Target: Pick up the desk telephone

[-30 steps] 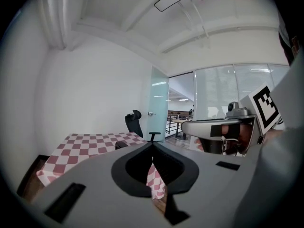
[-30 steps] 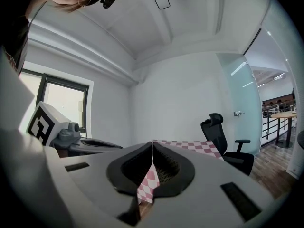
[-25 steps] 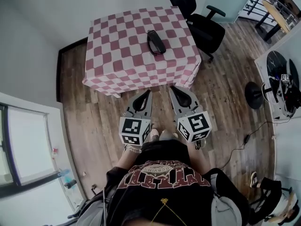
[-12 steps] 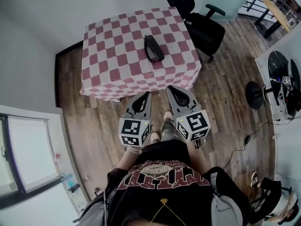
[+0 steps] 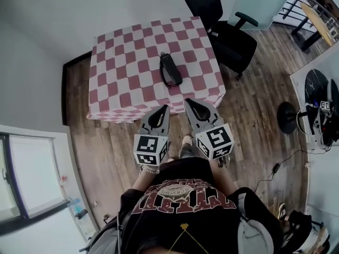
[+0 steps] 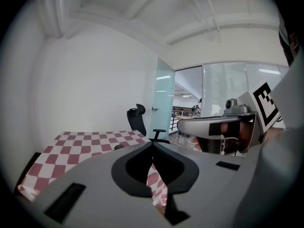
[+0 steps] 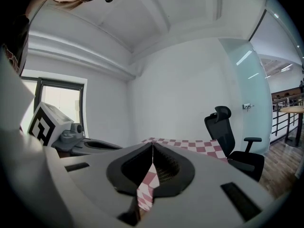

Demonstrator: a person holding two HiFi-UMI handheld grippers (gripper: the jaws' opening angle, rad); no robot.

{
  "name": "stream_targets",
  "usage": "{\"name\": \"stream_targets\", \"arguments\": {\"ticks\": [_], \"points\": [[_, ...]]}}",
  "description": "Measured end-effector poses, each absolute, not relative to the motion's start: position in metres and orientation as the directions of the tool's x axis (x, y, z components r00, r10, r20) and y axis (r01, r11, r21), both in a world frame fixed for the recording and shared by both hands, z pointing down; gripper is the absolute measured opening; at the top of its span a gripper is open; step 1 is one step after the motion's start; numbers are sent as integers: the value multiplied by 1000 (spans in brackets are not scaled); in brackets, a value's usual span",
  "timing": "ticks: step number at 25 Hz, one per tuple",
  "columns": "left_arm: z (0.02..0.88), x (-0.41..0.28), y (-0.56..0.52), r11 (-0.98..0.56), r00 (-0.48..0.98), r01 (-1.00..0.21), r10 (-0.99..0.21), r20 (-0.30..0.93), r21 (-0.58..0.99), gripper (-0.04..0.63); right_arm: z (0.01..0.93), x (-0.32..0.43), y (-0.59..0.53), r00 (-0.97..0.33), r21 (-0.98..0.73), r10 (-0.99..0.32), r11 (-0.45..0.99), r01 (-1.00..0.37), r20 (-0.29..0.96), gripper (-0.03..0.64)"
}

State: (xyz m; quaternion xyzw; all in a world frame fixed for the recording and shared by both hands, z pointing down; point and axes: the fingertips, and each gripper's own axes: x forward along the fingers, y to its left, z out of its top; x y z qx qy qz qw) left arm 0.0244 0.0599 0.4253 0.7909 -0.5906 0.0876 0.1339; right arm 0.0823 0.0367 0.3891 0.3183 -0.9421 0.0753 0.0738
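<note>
While neither gripper is over the table (image 5: 114,89) top, the step in hand reads as the approach, with the pickup not yet begun. The left gripper (image 5: 165,107) sits at the table's near side above the wood floor (image 5: 106,147). Its jaws are pressed together tip to tip with nothing between them, and its own view shows only the checked cloth (image 6: 80,146) past the tips. The desk telephone (image 5: 170,69) is dark and long and lies flat around mid-table, a bit toward the table's right half. Its long axis runs from the near edge toward the far edge, and it is well apart from both grippers. The right gripper (image 5: 187,100) is also at the table's near side, just beside the left one, with its jaws closed tight and empty. A black office chair (image 5: 225,28) stands off the table's far right corner, out of the way. My judgement on doing this well is to carry the grippers in over the table's near edge and spread the jaws before they get to the phone, not on top of it. They should take it across its narrow width, since the length looks too much for one pair of jaws. The grip should sit low enough to catch the body, because the handset alone may lift off. The lift should go straight up from the table, and the tips should stay off the cloth so it does not drag.
</note>
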Motion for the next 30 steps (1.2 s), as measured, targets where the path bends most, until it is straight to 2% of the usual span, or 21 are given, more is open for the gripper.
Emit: {"name": "stream_targets", "arguments": {"ticks": [18, 30], "points": [[440, 29, -4, -137, 168, -984, -927, 337, 113, 8, 409, 77, -34, -867, -115, -448, 870, -479, 221, 20], [448, 3, -46, -195, 222, -974, -911, 349, 114, 8, 417, 57, -74, -827, -120, -506, 831, -544, 245, 20]]}}
